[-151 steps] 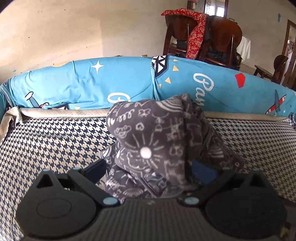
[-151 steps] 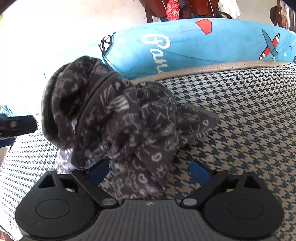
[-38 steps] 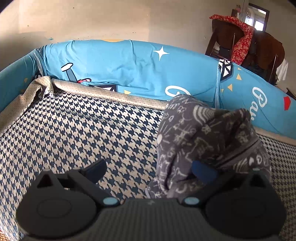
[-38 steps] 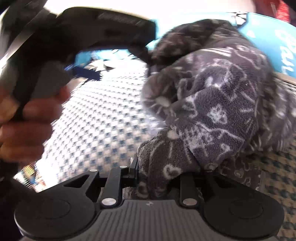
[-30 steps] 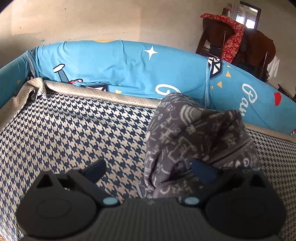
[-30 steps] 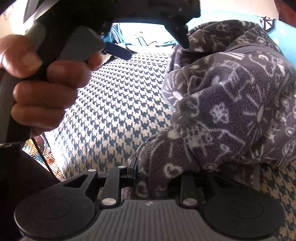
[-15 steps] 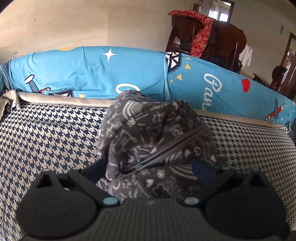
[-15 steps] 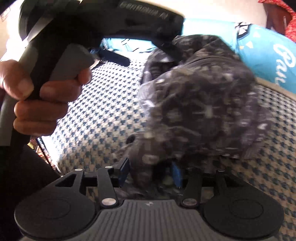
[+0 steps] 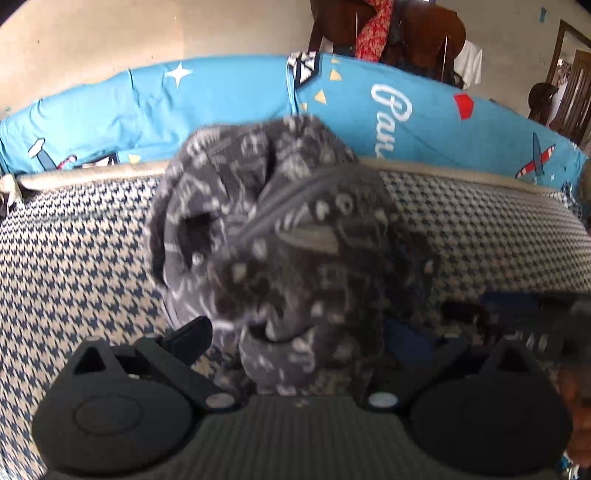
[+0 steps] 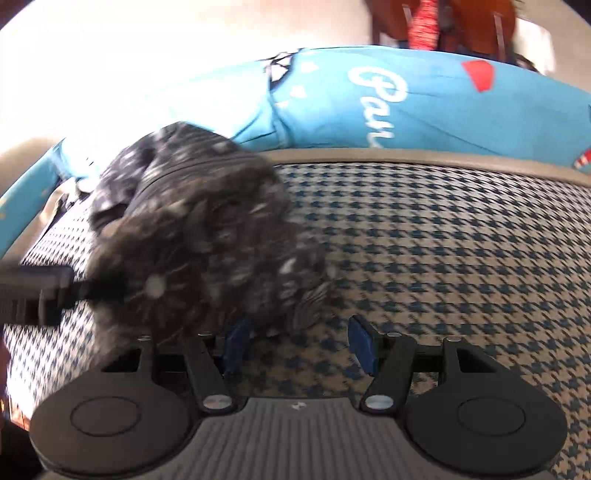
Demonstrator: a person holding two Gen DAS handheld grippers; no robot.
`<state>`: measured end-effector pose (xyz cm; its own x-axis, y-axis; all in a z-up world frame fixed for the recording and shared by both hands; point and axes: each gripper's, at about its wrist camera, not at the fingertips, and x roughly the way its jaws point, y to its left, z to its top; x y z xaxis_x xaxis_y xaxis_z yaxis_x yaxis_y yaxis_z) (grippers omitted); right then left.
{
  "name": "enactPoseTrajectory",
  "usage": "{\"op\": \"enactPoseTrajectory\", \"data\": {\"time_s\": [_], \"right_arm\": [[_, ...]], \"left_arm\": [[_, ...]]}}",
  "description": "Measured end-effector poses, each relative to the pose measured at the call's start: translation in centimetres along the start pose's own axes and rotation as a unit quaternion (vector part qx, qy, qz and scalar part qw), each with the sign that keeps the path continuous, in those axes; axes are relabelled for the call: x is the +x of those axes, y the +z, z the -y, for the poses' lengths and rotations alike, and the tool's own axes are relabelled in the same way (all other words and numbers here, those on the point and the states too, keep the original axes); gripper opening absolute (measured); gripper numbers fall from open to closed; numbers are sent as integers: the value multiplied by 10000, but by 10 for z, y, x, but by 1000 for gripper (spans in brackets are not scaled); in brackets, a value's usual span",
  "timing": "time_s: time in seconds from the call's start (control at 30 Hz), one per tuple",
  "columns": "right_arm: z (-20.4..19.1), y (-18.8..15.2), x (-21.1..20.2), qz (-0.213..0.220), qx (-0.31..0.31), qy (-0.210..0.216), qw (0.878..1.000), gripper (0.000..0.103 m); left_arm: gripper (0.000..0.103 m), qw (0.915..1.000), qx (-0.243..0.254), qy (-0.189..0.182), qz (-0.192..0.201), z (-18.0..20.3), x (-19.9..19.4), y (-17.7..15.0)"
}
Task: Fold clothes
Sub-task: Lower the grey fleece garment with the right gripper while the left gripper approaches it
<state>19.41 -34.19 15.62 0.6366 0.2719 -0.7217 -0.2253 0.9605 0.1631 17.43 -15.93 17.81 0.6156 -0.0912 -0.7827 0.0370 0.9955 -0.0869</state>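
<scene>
While both wrist views are blurred, we can still make out a bunched grey garment [image 9: 280, 236] with a pale doodle print, sitting in a heap on the houndstooth bed [image 9: 74, 266]. We see it near the bed's far edge, in front of a blue cover [image 9: 229, 99] with stars, planes and white script.

In the left wrist view, our left gripper [image 9: 295, 336] has its jaws spread wide. The left finger [image 9: 190, 334] stands clear at the garment's lower left edge. The right finger is mostly hidden behind cloth, so only a blue patch shows. The garment fills the gap between them, but we cannot tell if either pad presses on it. It looks loose, not pinched. At the right edge we see part of the other gripper's dark body and a bit of a hand [image 9: 576, 406].

In the right wrist view, our right gripper [image 10: 299, 343] has its jaws parted, blue pads [image 10: 360, 345] visible on both sides. Only bare houndstooth shows between them. The garment [image 10: 199, 243] lies up and left of the gripper, its lower edge just touching or overlapping the left pad; blur leaves that unclear. A dark finger of the left gripper [image 10: 44, 291] pokes in from the left edge, reaching the garment's side.

Wooden chairs [image 9: 417, 33] with a red cloth [image 9: 369, 29] stand behind the cover.
</scene>
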Motion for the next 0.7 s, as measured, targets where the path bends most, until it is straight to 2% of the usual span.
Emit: {"op": "enactPoseTrajectory", "data": {"time_s": [0.13,0.33,0.47,0.57,0.7], "right_arm": [[14,10,-12,119,230,-7,9997,60],[17,25,4,305,464,231,9982,61],[17,36,13,452,555,496,9962,73],[16,46,21,584,635,666,9940,83],[13,57,33,687,739,763,9920,86]], "left_arm": [[103,9993,-228,237,-168,-3,23,-10],[103,9963,-542,601,-304,-18,39,-22],[103,9939,-904,460,-435,-35,46,-29],[103,9944,-811,579,-343,-39,46,-33],[103,9951,-689,661,-247,-39,43,-36]]}}
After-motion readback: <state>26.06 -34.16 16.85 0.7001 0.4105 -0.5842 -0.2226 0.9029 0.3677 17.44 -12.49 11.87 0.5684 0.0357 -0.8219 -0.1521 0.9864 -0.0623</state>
